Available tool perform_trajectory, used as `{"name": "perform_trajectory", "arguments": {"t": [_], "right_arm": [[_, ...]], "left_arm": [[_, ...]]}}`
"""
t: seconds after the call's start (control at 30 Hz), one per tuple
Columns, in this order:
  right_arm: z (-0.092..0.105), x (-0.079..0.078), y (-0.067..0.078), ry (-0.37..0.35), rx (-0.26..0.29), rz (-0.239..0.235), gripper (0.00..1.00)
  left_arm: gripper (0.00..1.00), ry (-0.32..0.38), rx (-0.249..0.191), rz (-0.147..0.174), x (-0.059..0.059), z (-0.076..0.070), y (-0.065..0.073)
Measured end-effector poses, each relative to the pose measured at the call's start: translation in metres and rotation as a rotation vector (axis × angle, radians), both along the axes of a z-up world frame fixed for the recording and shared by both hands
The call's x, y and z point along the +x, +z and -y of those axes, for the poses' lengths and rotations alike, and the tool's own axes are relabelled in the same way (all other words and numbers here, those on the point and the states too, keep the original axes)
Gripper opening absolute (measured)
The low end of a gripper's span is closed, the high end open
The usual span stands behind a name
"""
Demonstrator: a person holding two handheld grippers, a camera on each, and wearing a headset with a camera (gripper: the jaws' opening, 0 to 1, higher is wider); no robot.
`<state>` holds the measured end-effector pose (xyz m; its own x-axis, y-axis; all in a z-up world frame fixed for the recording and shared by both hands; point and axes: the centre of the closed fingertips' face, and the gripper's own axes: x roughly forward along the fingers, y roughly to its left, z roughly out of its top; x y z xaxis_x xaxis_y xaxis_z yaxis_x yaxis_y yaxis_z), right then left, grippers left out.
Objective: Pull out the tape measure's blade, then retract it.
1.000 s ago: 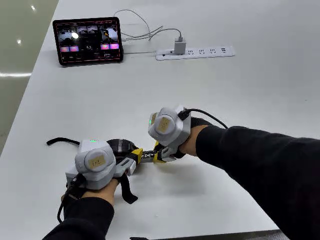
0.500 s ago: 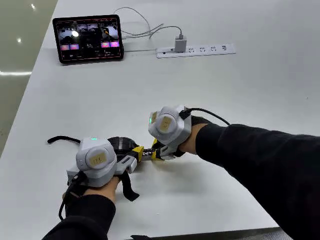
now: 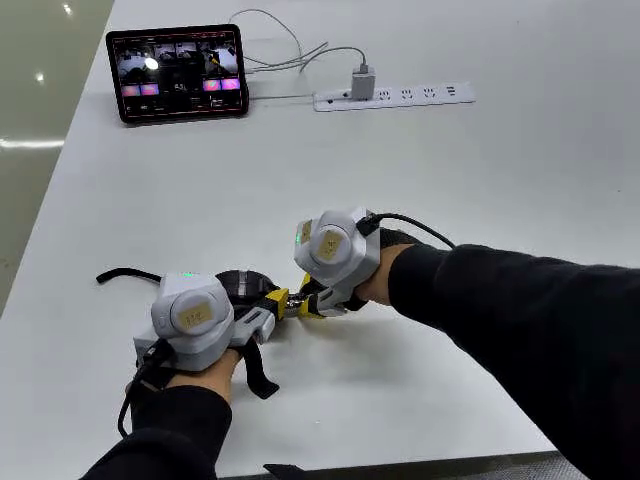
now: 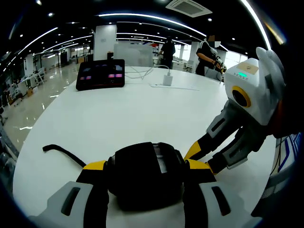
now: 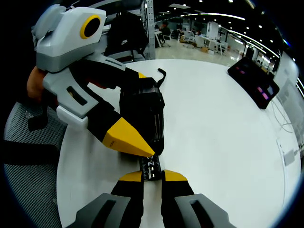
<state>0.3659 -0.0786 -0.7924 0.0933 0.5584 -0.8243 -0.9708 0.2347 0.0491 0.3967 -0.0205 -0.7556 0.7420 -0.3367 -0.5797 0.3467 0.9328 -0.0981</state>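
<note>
Right gripper [image 3: 305, 302] has edged toward the left gripper [image 3: 266, 312], whose jaws clamp the tape measure [image 4: 145, 178] at lower centre; its own jaws pinch the blade [image 5: 152, 166], now a stub, so retraction looks almost done.

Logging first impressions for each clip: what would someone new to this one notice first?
Both grippers meet near the front edge of the white table: the left hand-held gripper clamps a black tape measure, and the right hand-held gripper pinches the short stub of blade poking from it. Beyond them, a lit tablet sits at the table's far left.
</note>
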Motion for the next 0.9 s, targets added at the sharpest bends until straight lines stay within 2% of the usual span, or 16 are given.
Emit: {"name": "perform_trajectory", "arguments": {"t": [0.9], "right_arm": [[-0.013, 0.001, -0.001, -0.018, 0.035, -0.013, 0.09]], "left_arm": [[0.58, -0.006, -0.023, -0.006, 0.0, -0.001, 0.001]]}}
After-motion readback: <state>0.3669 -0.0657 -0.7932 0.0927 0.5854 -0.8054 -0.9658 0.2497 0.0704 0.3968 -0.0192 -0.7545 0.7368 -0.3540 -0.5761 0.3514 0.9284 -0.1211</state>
